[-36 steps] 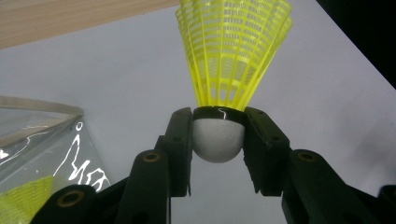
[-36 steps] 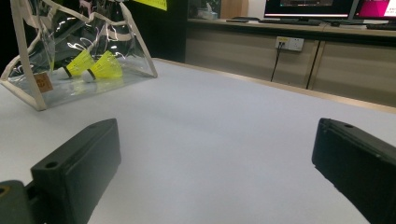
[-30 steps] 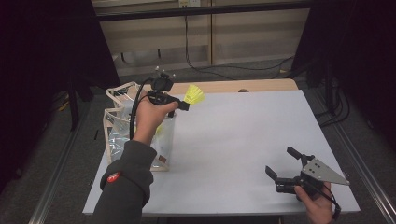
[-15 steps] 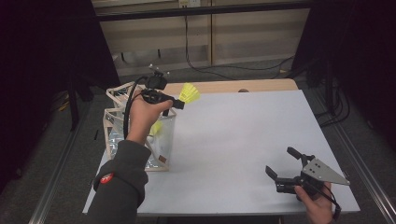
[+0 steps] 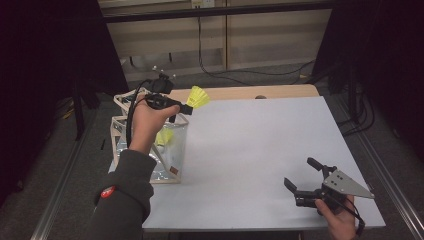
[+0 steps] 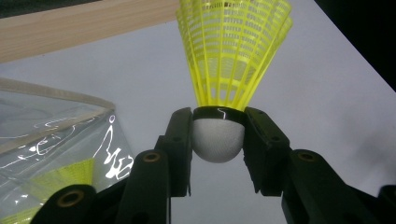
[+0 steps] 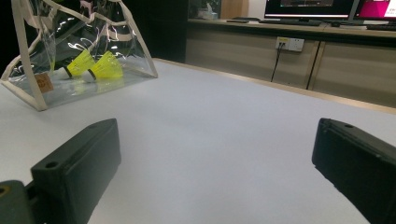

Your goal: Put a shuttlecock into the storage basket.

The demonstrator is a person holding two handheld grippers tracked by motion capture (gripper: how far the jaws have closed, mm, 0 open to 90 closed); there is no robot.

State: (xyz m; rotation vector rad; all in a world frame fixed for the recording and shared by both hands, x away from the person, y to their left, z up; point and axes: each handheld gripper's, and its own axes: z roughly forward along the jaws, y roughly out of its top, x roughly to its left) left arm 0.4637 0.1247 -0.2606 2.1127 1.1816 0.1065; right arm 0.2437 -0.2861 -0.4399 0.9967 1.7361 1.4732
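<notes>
- Both jaws of the left gripper (image 6: 218,140) are clamped on the white cork head of a yellow shuttlecock (image 6: 233,51); in the left gripper view the two black fingers (image 6: 180,140) press its sides and the plastic skirt fans out past the tips.
- From the high view, the left gripper (image 5: 182,106) is held up in the air over the far left part of the table (image 5: 260,150), the shuttlecock (image 5: 199,97) pointing toward the wooden strip at the far edge.
- Just below and beside that hand stands a clear bag (image 5: 170,150) with pale trim, near the table's left edge; more yellow shuttlecocks (image 7: 95,65) lie inside it, seen through the plastic in the right gripper view.
- Jaws of the right gripper (image 5: 305,175) stand wide apart with nothing between them; the right gripper view has bare white table between the two black fingers (image 7: 79,163).
- That gripper sits near the table's near right corner, well apart from the bag and the held shuttlecock.
- Between the two grippers the white tabletop lies bare, giving open room across the middle and right; the bag's open top and frame crowd the left edge.
</notes>
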